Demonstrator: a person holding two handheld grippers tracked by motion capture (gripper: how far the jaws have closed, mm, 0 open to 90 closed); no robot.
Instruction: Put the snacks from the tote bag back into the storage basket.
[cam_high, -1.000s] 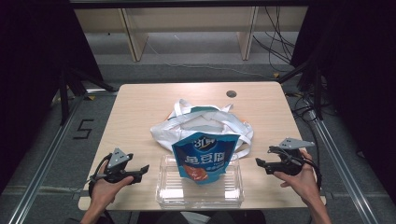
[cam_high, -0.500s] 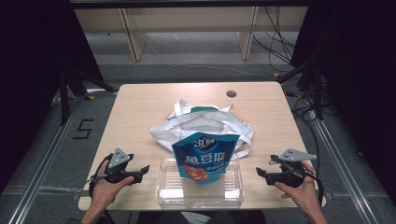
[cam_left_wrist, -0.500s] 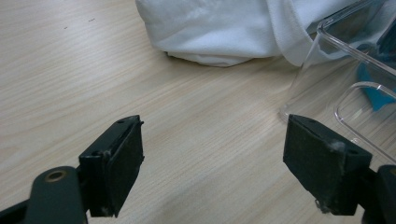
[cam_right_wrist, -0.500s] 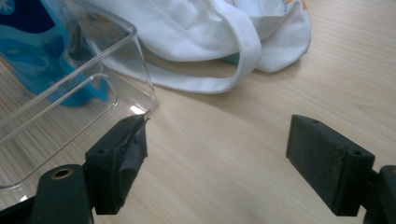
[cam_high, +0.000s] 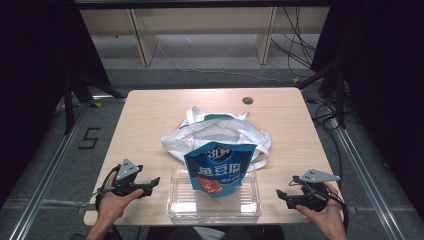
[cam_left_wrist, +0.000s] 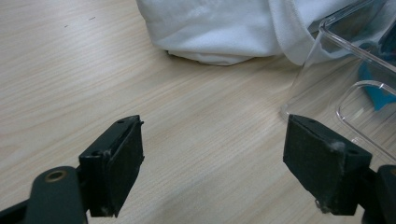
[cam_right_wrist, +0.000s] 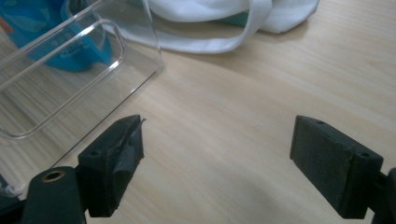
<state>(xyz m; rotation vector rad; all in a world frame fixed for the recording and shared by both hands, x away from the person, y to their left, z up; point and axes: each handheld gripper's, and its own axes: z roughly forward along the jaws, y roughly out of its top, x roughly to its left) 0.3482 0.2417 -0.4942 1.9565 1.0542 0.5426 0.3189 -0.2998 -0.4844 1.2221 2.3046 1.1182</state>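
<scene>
Your right gripper (cam_high: 285, 194), at the lower right of the high view, has just been opening its jaws wide with nothing between them. The blue snack pouch (cam_high: 218, 167) is standing upright in the clear tray (cam_high: 215, 212) at bottom centre, leftward of it. Your left gripper (cam_high: 150, 183), also gaping empty, is sitting nearer.

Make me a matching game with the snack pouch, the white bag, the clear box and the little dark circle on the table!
Things:
1. blue snack pouch
2. white cloth bag
3. clear plastic box
4. dark round hole

Places:
A. at the table's near edge
B. near the table's far edge
C. standing in the clear box
D. in the middle of the table

Pairs: 1-C, 2-D, 3-A, 4-B
</scene>
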